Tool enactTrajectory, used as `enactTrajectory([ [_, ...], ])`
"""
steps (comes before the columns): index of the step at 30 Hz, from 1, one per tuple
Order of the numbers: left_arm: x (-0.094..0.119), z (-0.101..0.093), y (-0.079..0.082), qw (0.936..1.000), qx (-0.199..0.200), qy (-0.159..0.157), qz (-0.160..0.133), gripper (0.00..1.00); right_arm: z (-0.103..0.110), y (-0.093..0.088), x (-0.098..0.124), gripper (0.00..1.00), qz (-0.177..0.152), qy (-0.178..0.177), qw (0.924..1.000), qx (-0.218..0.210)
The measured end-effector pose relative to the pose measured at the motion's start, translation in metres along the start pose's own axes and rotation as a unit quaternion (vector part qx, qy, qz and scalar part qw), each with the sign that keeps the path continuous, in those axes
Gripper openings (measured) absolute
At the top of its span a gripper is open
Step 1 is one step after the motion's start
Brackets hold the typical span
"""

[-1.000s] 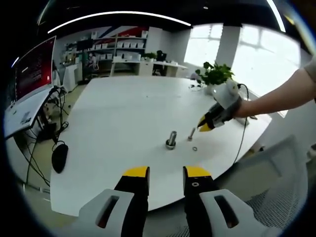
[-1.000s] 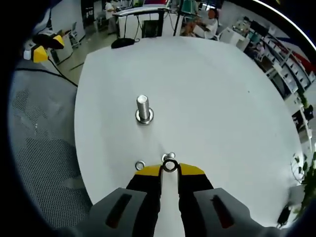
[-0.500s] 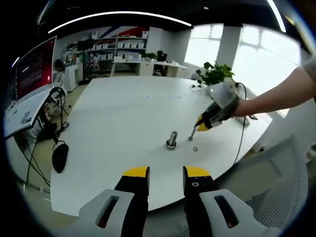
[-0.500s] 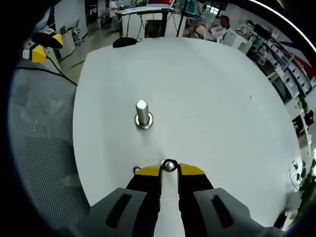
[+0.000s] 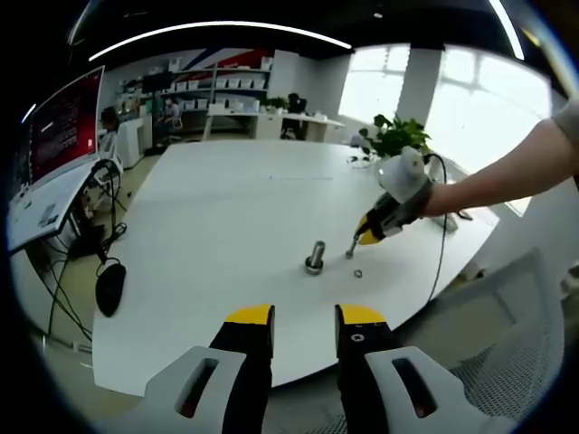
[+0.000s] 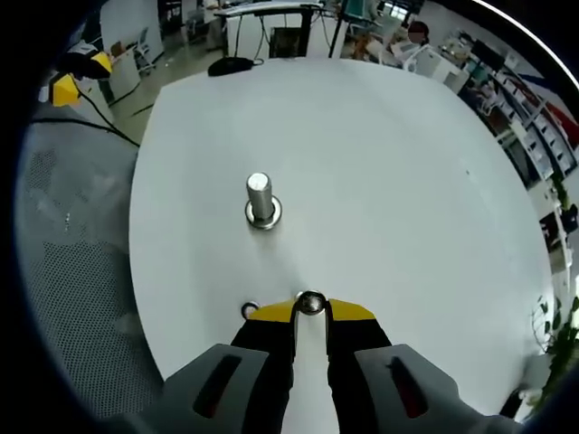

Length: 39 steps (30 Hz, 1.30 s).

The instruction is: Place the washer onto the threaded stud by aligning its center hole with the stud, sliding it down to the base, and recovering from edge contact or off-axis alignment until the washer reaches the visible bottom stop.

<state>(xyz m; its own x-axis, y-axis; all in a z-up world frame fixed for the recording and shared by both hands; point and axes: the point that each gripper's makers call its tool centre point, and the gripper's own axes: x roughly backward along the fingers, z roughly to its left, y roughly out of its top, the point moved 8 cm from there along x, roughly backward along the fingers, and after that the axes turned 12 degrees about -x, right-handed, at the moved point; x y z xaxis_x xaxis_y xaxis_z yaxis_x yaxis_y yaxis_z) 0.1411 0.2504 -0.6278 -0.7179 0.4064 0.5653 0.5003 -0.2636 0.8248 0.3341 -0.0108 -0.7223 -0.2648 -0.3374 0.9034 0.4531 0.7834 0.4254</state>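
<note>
A steel threaded stud (image 6: 261, 200) stands upright on its wide base on the white table (image 6: 389, 163). My right gripper (image 6: 310, 309) is short of it, shut on a small metal washer (image 6: 310, 302) pinched at its yellow tips. A second washer (image 6: 248, 310) lies flat on the table just left of those tips. In the left gripper view, the right gripper (image 5: 365, 238) hangs from a person's arm, a little right of the stud (image 5: 315, 256), with the loose washer (image 5: 358, 272) below it. My left gripper (image 5: 305, 316) is held off the table's near edge, open and empty.
A mesh chair (image 6: 72, 271) stands by the table's edge near the stud. A potted plant (image 5: 393, 137) sits on the far side of the table, and a monitor (image 5: 61, 122) and a black mouse (image 5: 109, 287) are off to the left.
The right gripper has edged a little closer to the stud with the washer in its tips. A small metal piece seen just beyond the tips a second ago is hidden now. The left gripper holds still.
</note>
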Motion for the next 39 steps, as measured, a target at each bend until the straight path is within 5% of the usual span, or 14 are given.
enactTrajectory([
  [14,-0.001,-0.001,-0.001,1.0000,0.000,-0.006,0.006,0.23,-0.002,-0.008,-0.020,0.14,0.027,0.007,0.9996,-0.002],
  [39,-0.003,-0.001,-0.004,0.9998,0.000,-0.006,0.018,0.22,0.001,-0.010,-0.031,0.17,0.017,0.011,0.9997,-0.015],
])
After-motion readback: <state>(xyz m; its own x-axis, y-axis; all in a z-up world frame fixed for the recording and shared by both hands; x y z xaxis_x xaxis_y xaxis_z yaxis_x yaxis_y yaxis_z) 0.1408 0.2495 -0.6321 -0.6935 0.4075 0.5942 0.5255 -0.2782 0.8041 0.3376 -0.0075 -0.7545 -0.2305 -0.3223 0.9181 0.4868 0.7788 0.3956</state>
